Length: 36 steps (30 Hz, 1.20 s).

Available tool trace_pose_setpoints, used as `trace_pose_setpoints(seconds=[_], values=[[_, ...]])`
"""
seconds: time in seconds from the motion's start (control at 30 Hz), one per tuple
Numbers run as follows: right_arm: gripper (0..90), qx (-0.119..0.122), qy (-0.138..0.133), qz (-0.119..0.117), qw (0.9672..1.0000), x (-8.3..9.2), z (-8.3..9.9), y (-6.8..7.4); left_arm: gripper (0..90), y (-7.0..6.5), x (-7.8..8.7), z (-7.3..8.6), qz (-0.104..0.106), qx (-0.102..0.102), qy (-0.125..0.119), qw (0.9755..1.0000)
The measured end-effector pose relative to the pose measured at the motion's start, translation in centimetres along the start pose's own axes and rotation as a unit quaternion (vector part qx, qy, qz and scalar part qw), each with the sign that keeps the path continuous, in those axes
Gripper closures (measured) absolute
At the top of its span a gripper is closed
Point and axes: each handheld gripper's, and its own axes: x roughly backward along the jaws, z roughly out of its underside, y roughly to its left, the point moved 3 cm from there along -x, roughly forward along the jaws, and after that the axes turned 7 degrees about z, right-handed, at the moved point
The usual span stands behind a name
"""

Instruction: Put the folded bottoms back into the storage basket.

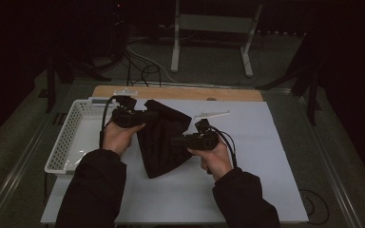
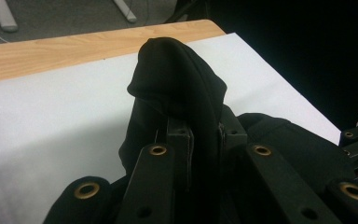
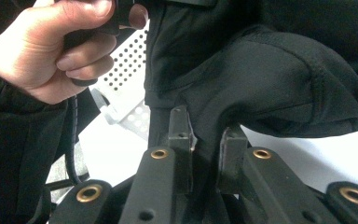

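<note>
Black cloth (image 1: 164,137) pinched between both tools, left tool (image 1: 145,116), right tool (image 1: 179,141)

A cloth (image 1: 164,142) lies on the sheet (image 1: 266,156) that covers the table (image 1: 180,92), near its middle, with a perforated basket (image 1: 71,137) just to its left and a small flat piece (image 1: 212,114) behind it to the right

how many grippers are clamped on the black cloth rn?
2. Left gripper pinches the black cloth at its upper left edge, beside the white basket. Right gripper pinches its right side, mid-sheet. Both jaw pairs are closed on fabric.
</note>
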Motion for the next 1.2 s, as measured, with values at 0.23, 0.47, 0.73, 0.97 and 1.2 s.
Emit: trace_pose_setpoints(seconds=[0.23,0.47,0.73,0.97,1.2], values=[[80.1,0.002,0.0,-0.005,1.0,-0.3,-0.2,0.3,80.1,0.3,0.5,-0.2,-0.004,-0.002,-0.002,1.0],[80.1,0.005,0.0,-0.006,1.0,-0.6,-0.5,0.7,80.1,0.6,1.0,-0.3,-0.007,-0.003,-0.006,0.9999],[80.1,0.007,-0.001,-0.011,0.9999,-1.0,-1.0,1.2,80.1,0.8,1.3,-0.7,-0.011,-0.004,-0.01,0.9999],[80.1,0.006,-0.003,-0.011,0.9999,-1.4,-1.4,1.5,80.1,1.0,1.7,-1.0,-0.017,-0.005,-0.011,0.9998],[80.1,0.006,-0.003,-0.011,0.9999,-1.8,-1.8,1.5,80.1,1.3,1.8,-1.3,-0.021,-0.006,-0.011,0.9997]])
